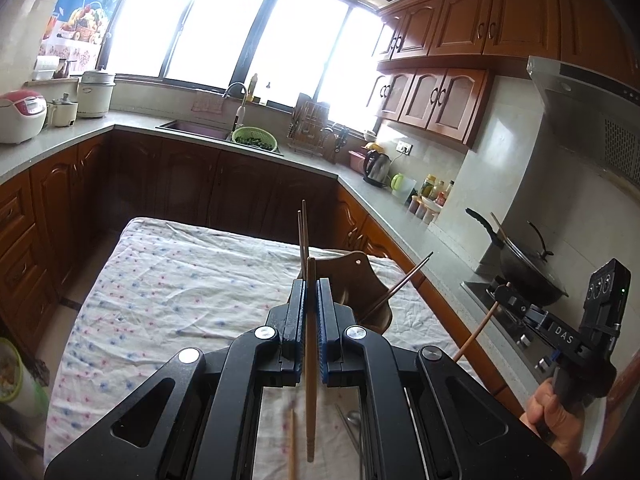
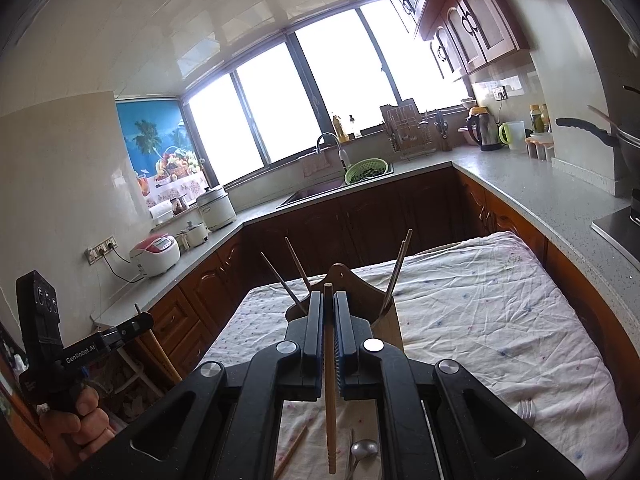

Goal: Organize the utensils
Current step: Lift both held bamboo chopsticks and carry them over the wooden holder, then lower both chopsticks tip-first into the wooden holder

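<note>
The left gripper (image 1: 311,292) points toward twelve o'clock with its blue-padded fingers (image 1: 325,320) drawn in tight on an upright wooden chopstick (image 1: 310,360). The right gripper (image 2: 329,308) points the same way, its fingers (image 2: 345,332) likewise pinching a second chopstick (image 2: 329,392). From the left wrist view, the right hand (image 1: 554,408) grips its handle at four o'clock; from the right wrist view, the left hand (image 2: 76,420) holds its handle at eight o'clock.

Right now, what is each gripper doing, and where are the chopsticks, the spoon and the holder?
left gripper: shut on a chopstick
right gripper: shut on another chopstick
wooden holder: upright on the cloth, chopsticks sticking out
loose chopstick: lying on the cloth
spoon: lying on the cloth
</note>
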`<move>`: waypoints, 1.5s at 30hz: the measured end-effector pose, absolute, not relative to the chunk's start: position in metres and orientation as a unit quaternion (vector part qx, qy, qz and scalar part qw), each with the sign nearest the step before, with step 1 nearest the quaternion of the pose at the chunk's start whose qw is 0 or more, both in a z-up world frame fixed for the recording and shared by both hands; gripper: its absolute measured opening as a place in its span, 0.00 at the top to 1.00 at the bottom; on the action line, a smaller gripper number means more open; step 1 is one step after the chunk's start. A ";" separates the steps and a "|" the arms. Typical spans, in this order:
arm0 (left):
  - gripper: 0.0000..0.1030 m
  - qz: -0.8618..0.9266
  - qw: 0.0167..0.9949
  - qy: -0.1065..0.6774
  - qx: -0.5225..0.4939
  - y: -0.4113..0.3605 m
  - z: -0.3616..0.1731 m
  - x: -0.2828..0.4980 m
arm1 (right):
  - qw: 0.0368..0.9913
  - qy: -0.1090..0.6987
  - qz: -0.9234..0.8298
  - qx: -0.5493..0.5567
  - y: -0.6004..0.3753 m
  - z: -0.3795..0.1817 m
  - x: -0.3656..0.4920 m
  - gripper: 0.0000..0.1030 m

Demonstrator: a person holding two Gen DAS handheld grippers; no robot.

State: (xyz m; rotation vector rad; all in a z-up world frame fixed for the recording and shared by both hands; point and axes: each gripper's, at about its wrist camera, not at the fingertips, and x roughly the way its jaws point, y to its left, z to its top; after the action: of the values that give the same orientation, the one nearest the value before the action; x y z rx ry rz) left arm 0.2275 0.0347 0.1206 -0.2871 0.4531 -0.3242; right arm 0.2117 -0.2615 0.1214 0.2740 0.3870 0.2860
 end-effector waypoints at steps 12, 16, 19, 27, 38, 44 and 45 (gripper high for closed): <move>0.96 -0.155 0.963 0.147 -0.162 0.035 0.163 0.271 | 0.973 0.120 0.128 0.152 -0.272 0.157 0.243 0.95; 0.96 -0.143 0.971 0.098 -0.166 0.031 0.183 0.286 | 0.977 0.079 0.117 0.161 -0.277 0.173 0.257 0.96; 0.96 -0.130 0.975 0.077 -0.166 0.025 0.192 0.300 | 0.979 0.059 0.106 0.162 -0.278 0.179 0.269 0.96; 0.96 -0.095 0.978 0.079 -0.169 0.003 0.169 0.345 | 0.985 0.051 0.079 0.145 -0.272 0.157 0.293 0.95; 0.96 -0.073 0.971 0.149 -0.174 -0.018 0.089 0.379 | 0.983 0.086 0.057 0.150 -0.269 0.099 0.309 0.95; 0.96 -0.083 0.972 0.170 -0.141 -0.036 0.068 0.382 | 0.978 0.124 0.063 0.158 -0.267 0.077 0.318 0.95; 0.96 -0.083 0.973 0.168 -0.135 -0.038 0.068 0.381 | 0.978 0.123 0.064 0.157 -0.267 0.076 0.318 0.95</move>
State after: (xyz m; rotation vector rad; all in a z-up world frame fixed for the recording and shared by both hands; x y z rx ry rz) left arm 0.3813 -0.0375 0.0675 -0.2720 0.3388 -0.1669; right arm 0.3177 -0.2666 0.0756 0.3162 0.2485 0.1283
